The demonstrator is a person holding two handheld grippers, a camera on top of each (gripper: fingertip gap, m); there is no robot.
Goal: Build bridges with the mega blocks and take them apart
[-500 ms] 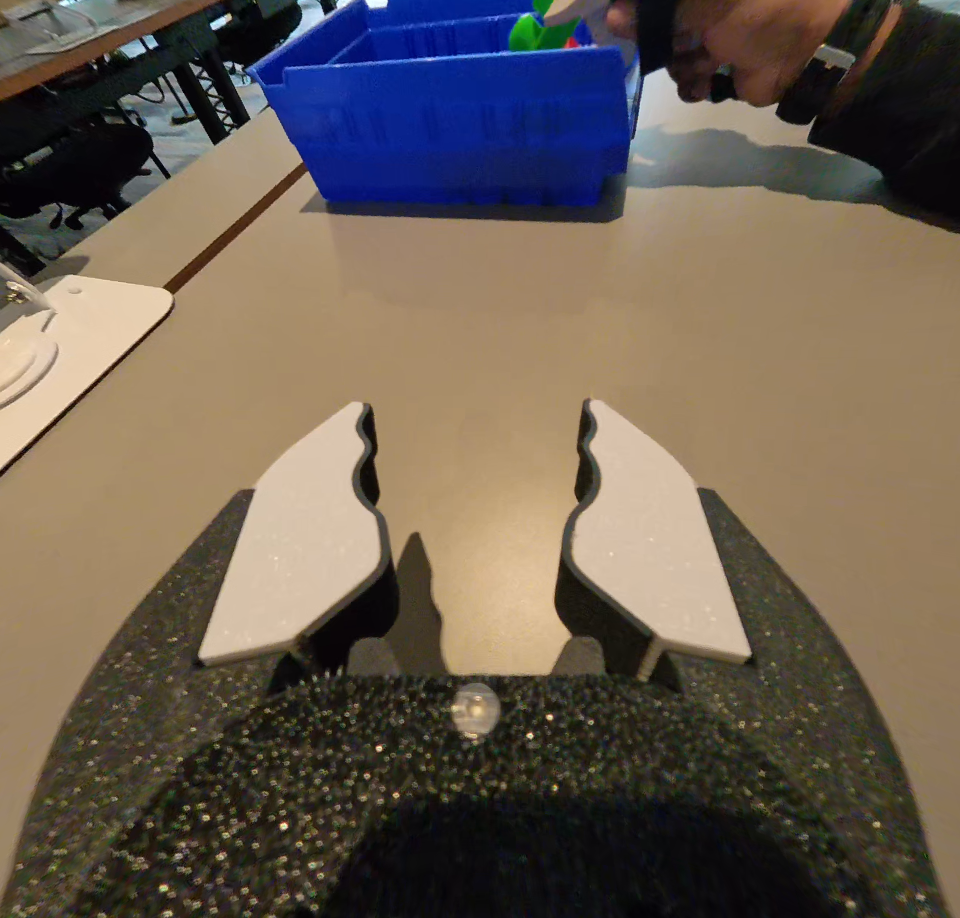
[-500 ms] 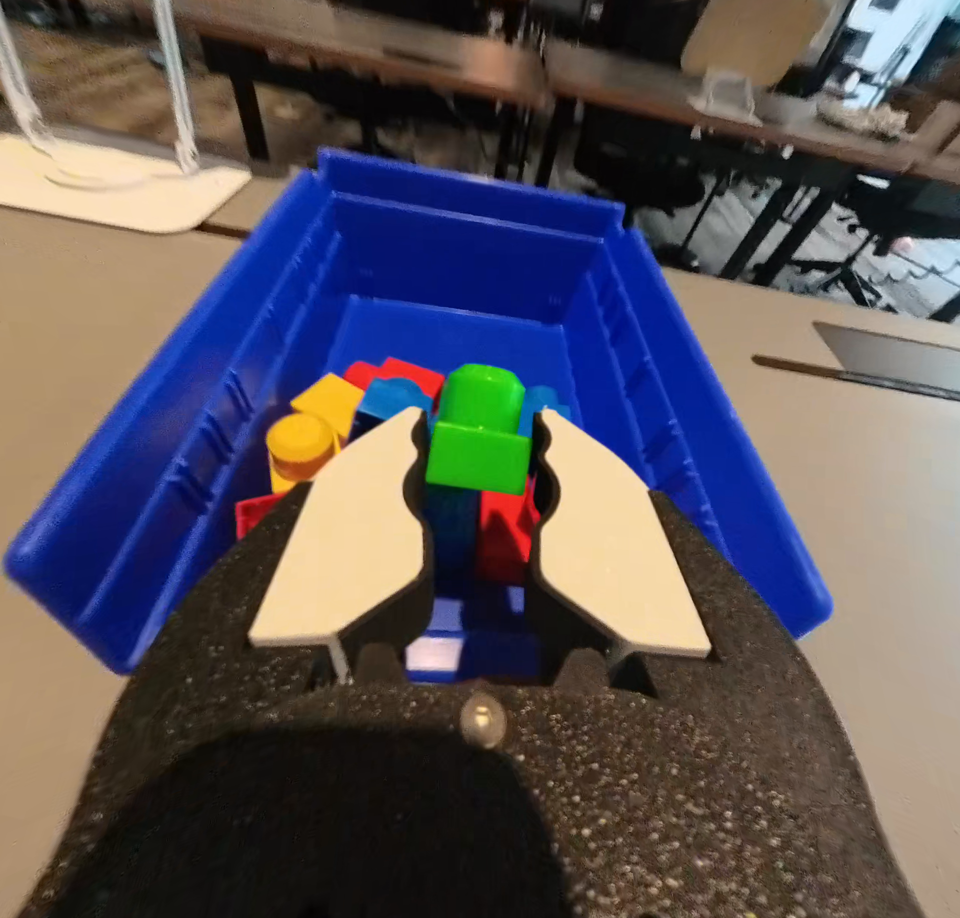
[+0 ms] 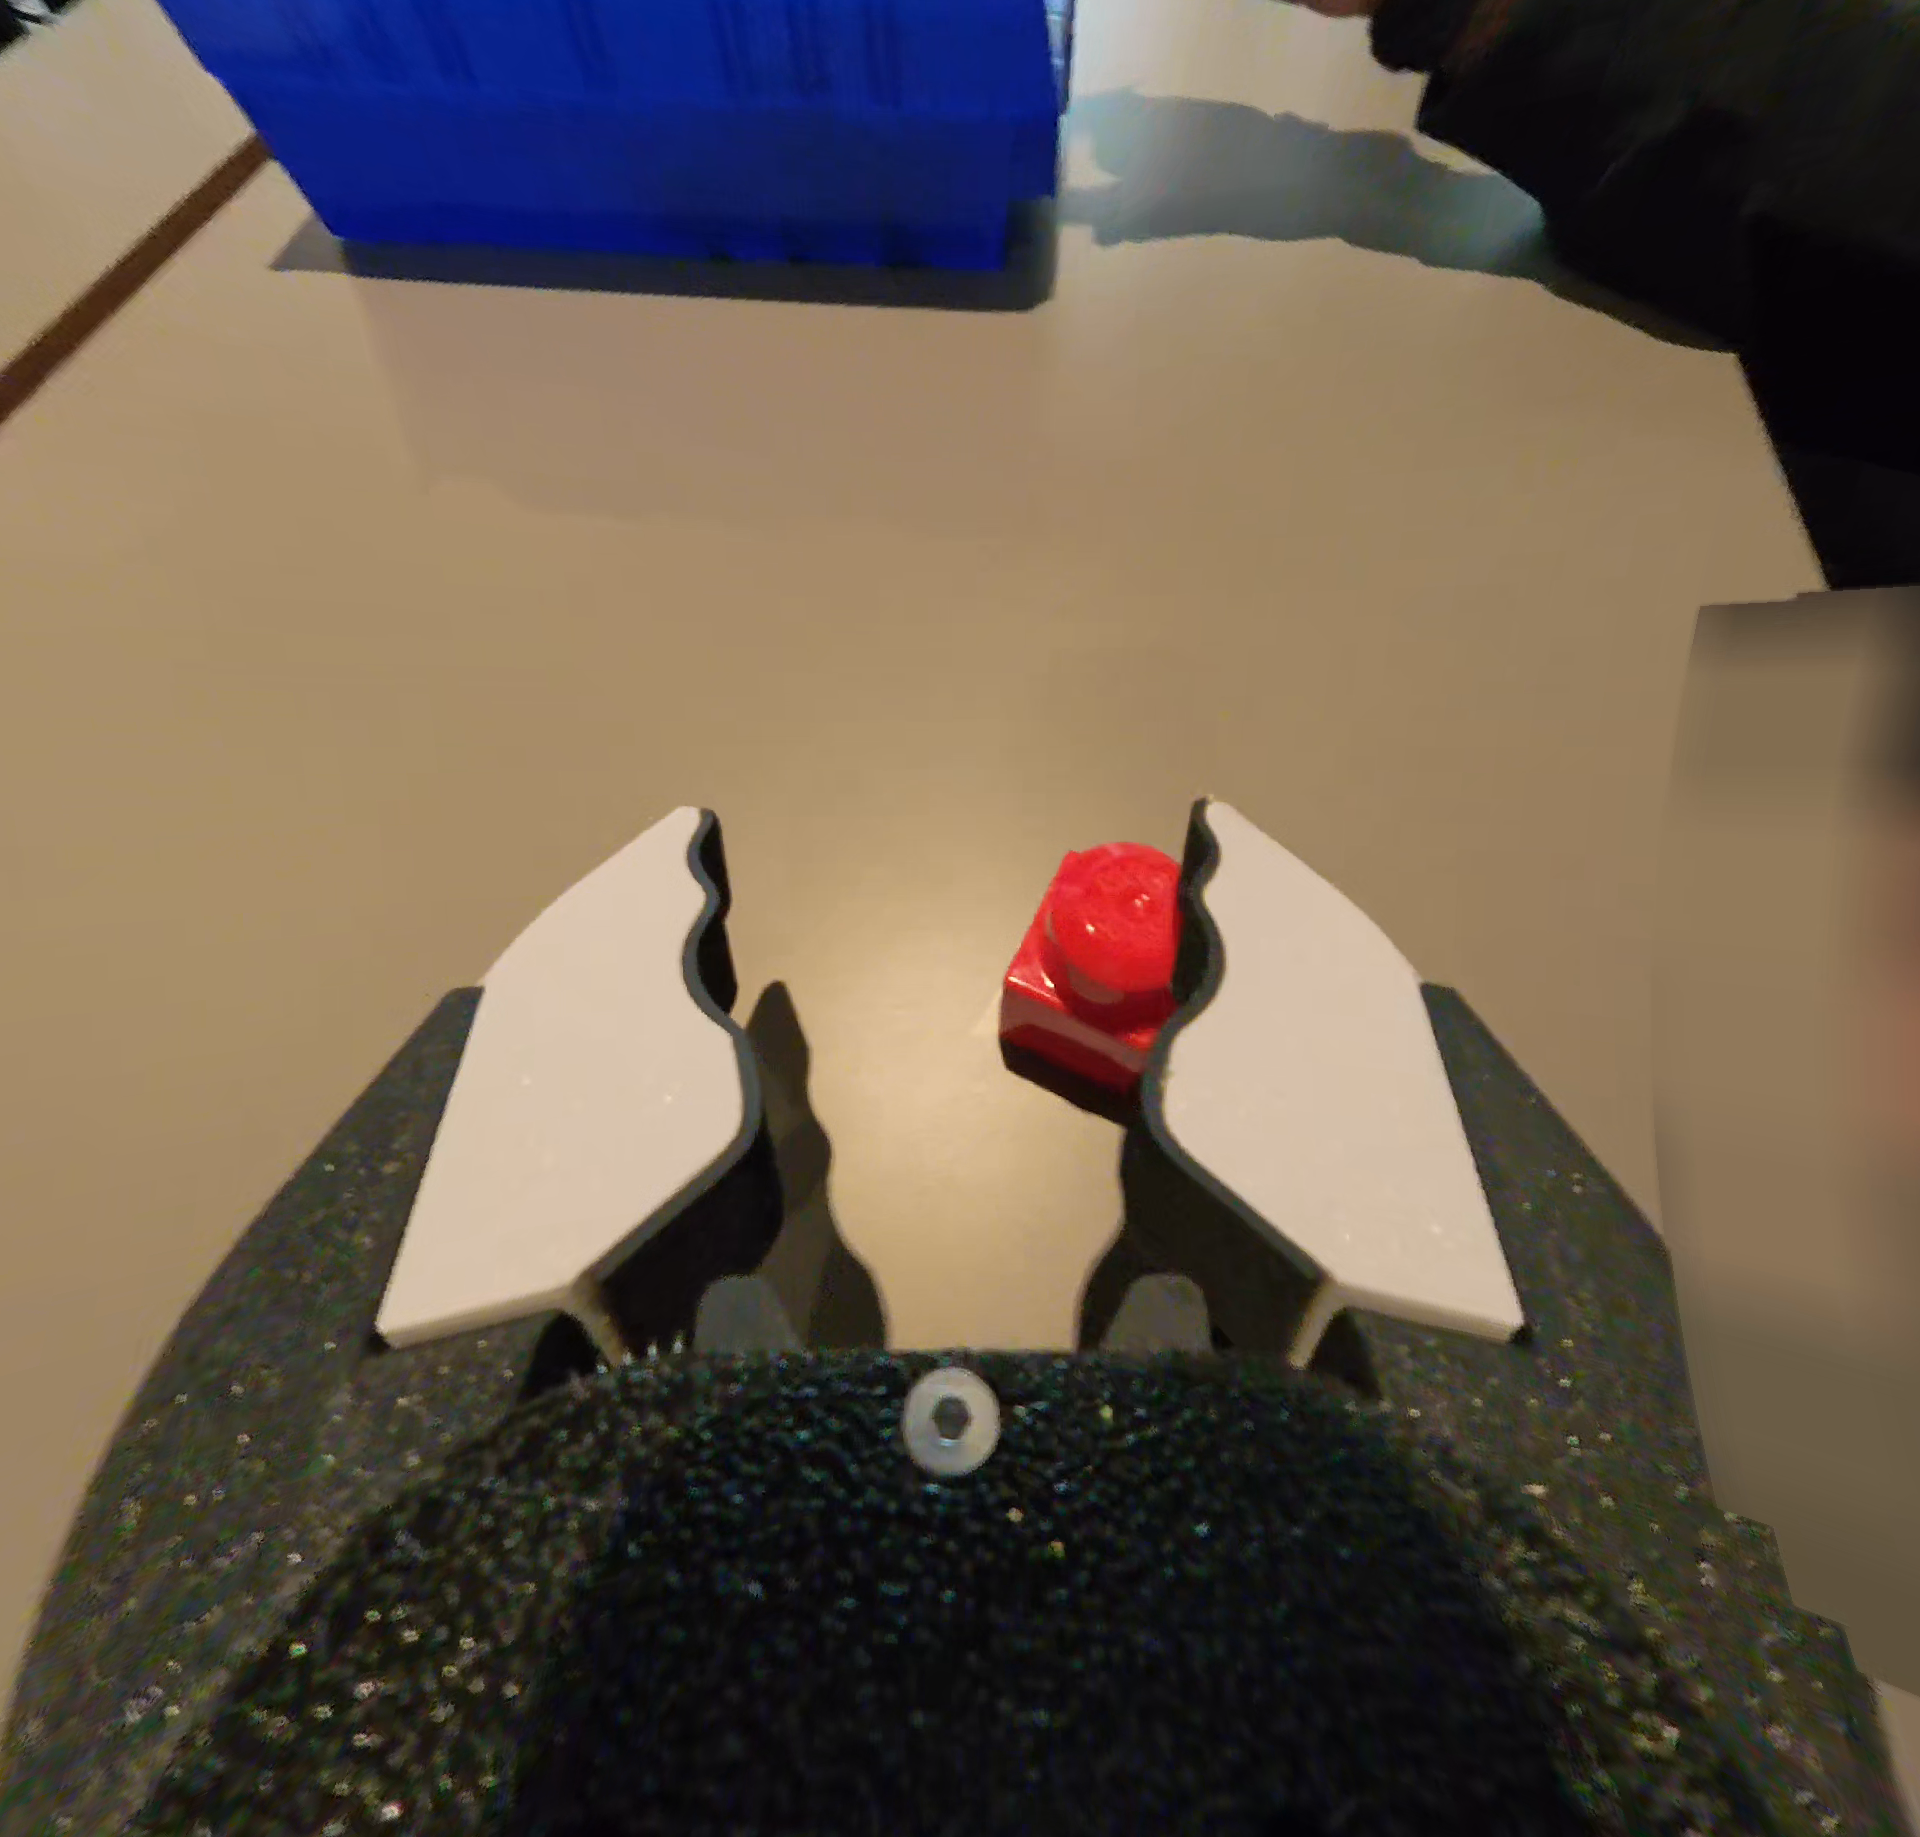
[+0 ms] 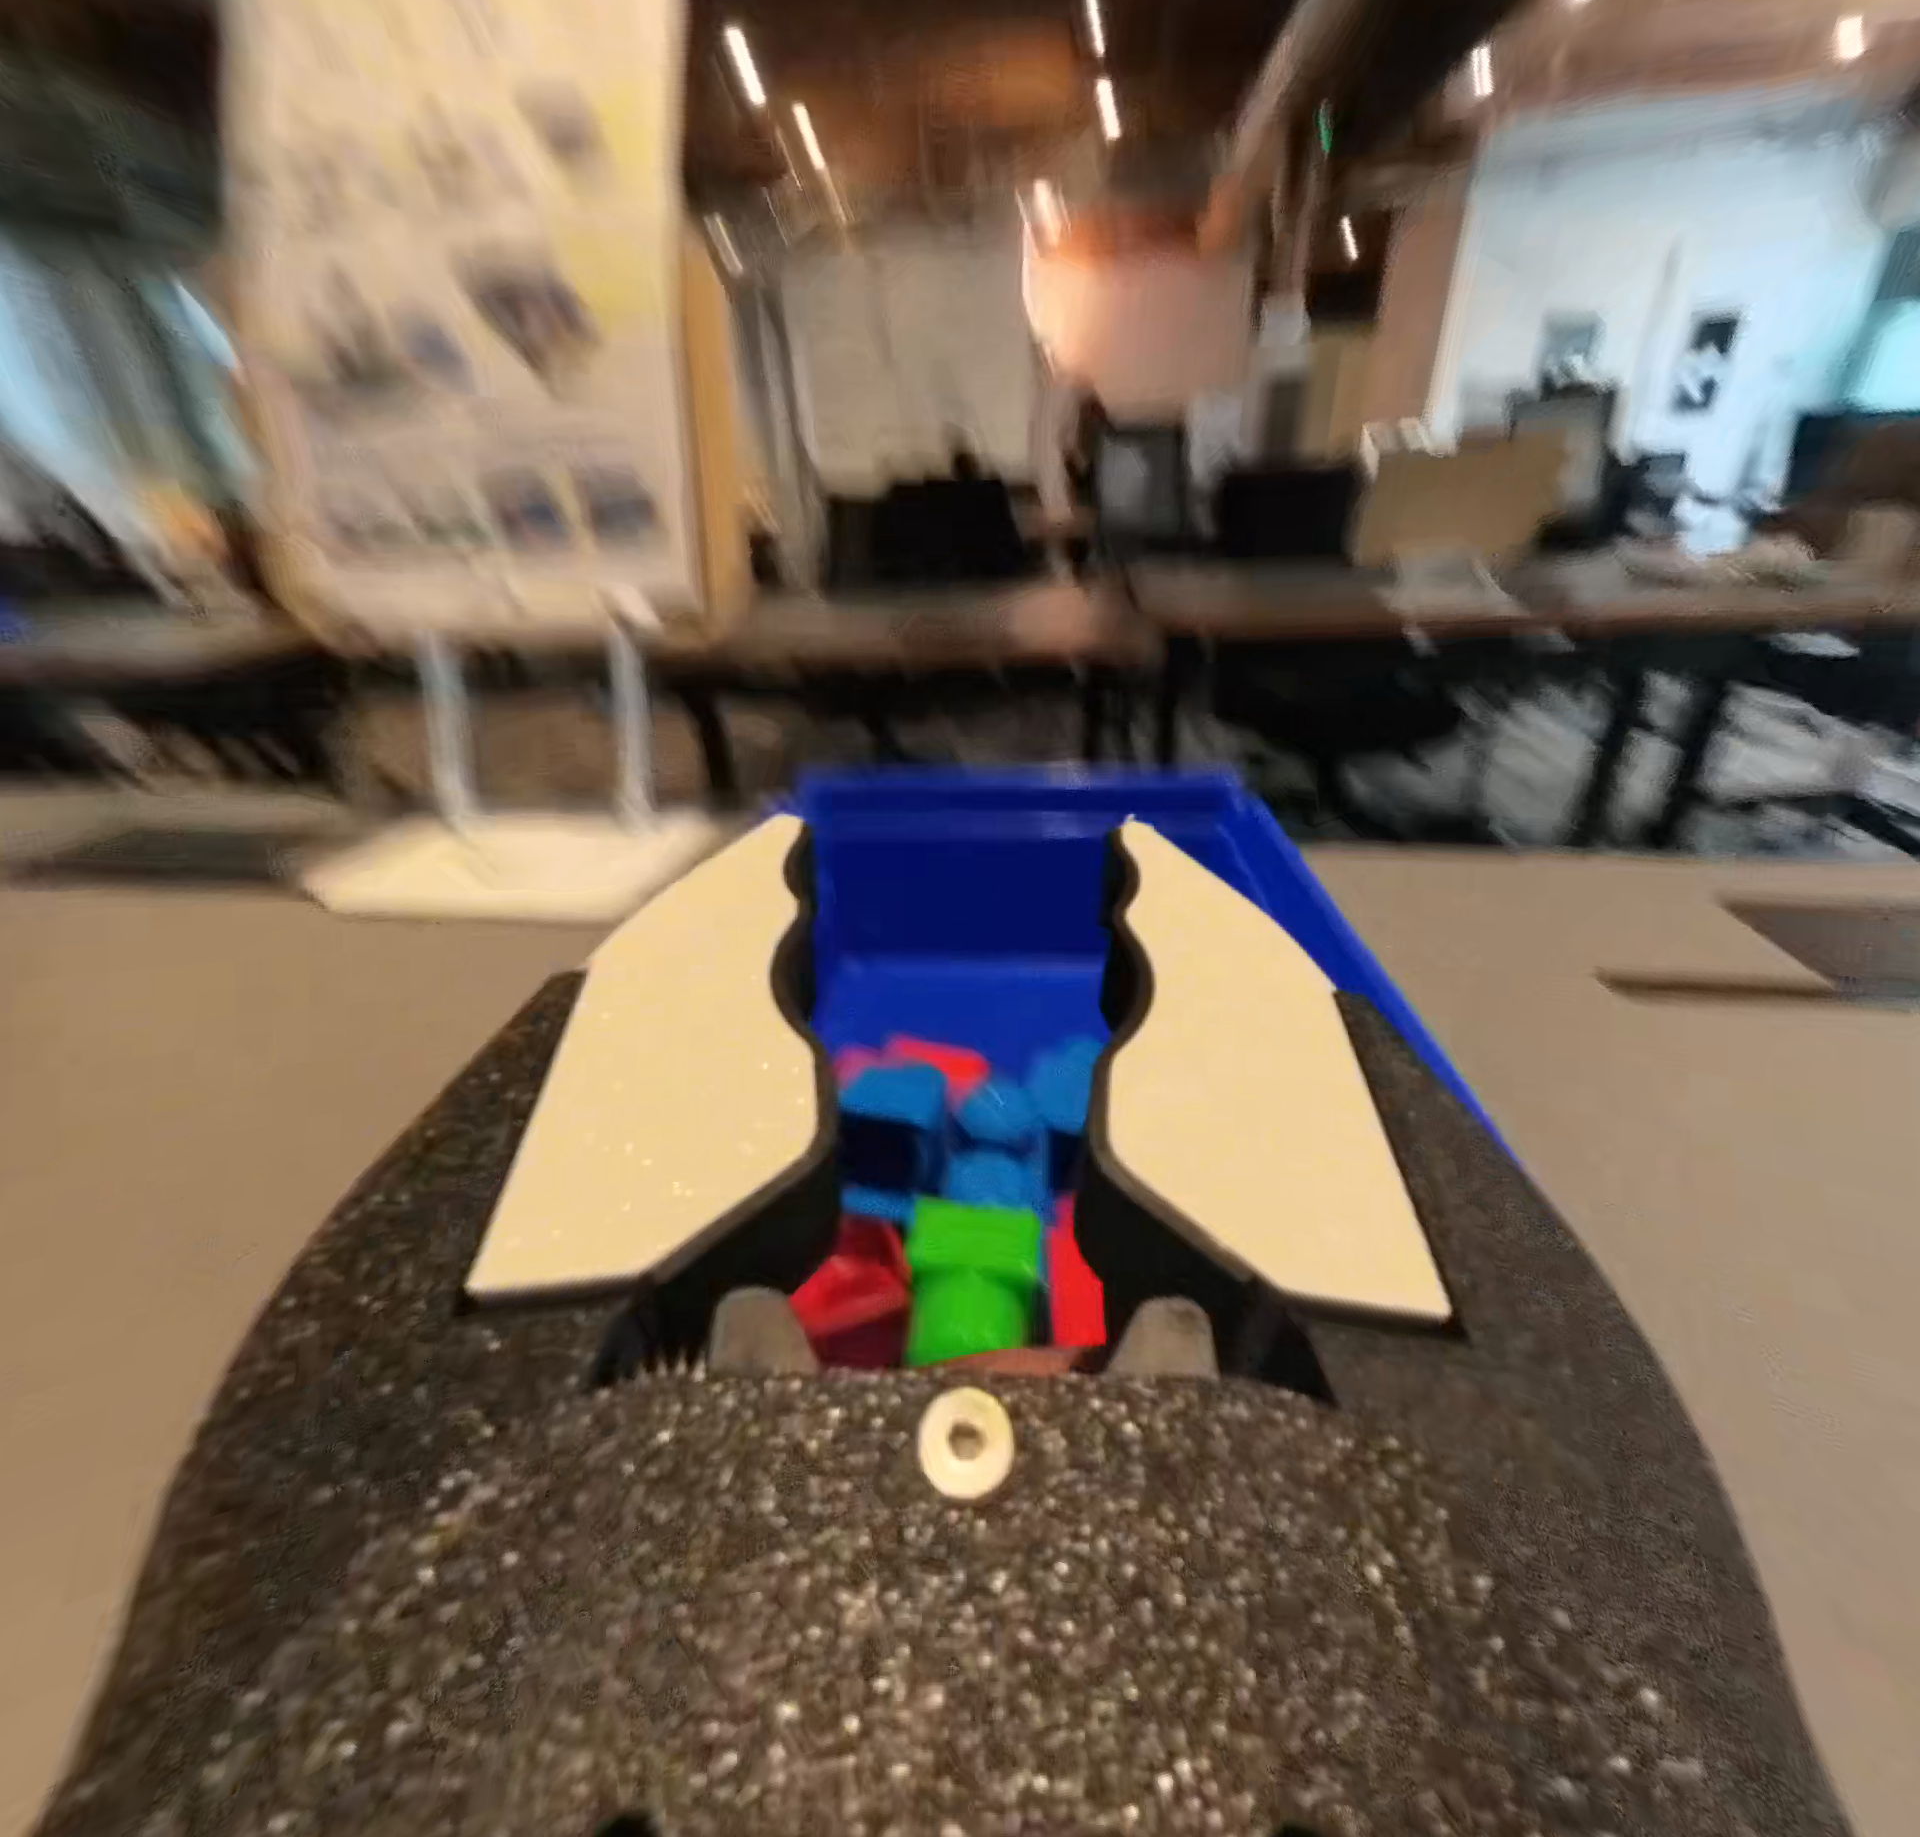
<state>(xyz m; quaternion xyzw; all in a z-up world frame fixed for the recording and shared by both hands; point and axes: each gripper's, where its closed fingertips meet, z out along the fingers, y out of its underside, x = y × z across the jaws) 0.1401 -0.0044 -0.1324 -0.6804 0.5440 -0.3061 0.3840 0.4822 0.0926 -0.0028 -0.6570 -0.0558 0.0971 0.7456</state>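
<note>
In the left wrist view, the left gripper [image 3: 956, 914] stood over the beige bench [image 3: 727, 592] with its white fingers [image 3: 582, 1091] spread wide, gripping nothing; a single-stud red plastic block [image 3: 1091, 966] sat on the bench against the inner face of the right-hand finger, seen only here. The blue plastic bin [image 3: 644, 83] stood toward the far edge, a dark sleeve [image 3: 1683, 125] beside it. The blurred right wrist view alone showed the bin's inside: the right gripper [image 4: 961, 873] hung parted and empty above loose blue, red and green blocks [image 4: 966, 1278].
</note>
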